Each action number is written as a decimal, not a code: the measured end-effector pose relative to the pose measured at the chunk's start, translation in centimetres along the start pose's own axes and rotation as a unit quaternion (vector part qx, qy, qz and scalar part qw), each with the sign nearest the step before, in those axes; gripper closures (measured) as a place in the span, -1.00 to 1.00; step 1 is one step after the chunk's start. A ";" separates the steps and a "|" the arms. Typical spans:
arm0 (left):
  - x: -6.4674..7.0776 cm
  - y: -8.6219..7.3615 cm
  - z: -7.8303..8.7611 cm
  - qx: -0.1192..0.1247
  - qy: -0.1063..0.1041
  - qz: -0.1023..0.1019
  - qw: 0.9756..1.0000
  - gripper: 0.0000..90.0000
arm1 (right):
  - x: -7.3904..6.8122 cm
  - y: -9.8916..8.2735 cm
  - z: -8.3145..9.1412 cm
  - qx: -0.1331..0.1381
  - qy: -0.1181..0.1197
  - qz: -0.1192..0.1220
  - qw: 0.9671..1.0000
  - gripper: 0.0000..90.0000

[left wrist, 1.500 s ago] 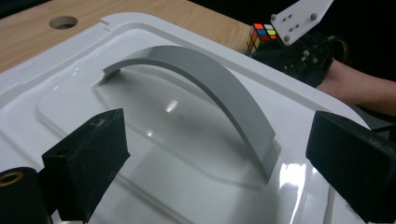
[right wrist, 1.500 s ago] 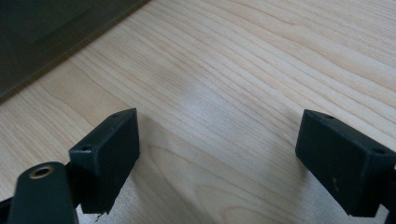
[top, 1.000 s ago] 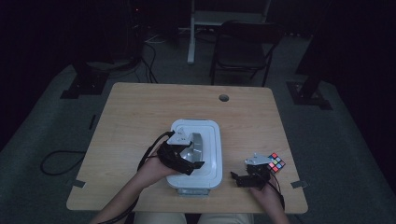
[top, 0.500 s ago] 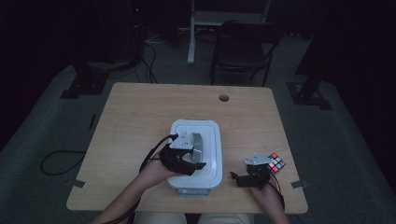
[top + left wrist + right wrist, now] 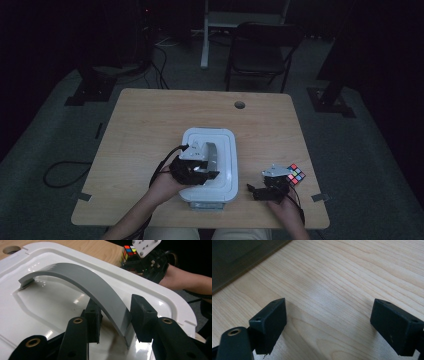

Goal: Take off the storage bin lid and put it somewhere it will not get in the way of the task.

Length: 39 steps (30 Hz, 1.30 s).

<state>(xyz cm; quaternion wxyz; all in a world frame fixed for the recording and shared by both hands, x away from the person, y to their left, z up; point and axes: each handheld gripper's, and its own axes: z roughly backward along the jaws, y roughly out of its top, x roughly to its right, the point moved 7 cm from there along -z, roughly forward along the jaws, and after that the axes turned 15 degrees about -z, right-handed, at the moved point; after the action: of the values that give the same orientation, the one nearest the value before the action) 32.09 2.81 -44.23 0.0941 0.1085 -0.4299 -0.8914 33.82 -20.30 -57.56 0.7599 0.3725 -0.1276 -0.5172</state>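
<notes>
Left gripper view shows my left tool [image 5: 113, 320] closing its jaws around the arched grey plastic handle [image 5: 82, 285] of the glossy white plastic box lid [image 5: 162, 297], mid-tabletop. Handle feels stiff, slick; I grip near its base. My right tool [image 5: 328, 322] rests open.

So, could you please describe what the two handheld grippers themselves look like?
Both are black: the left gripper has blocky matte pads on arms with brass-ringed holes, the right gripper likewise. A black cable trails from the left one; a grey three-cornered plate tops the right.
</notes>
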 end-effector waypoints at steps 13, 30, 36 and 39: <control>0.6 0.6 0.9 0.009 -0.011 -0.008 1.000 0.46 | 0.0 0.0 0.0 0.001 0.000 0.000 1.000 -0.70; 2.2 3.1 5.1 0.063 -0.033 -0.035 0.997 0.77 | 0.0 0.0 0.0 0.001 0.000 0.000 1.000 -0.70; 2.2 3.5 6.3 0.069 -0.022 -0.043 0.996 0.78 | 0.0 0.0 0.0 0.001 0.000 0.000 1.000 -0.70; 2.2 3.6 6.7 0.072 -0.018 -0.042 0.996 0.78 | 0.0 0.0 0.0 0.001 0.000 0.000 1.000 -0.70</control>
<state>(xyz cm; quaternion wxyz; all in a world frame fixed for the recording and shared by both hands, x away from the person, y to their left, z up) 28.40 5.05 -37.54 0.0410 0.1166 -0.4897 -0.8631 33.84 -20.29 -57.56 0.7596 0.3730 -0.1282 -0.5171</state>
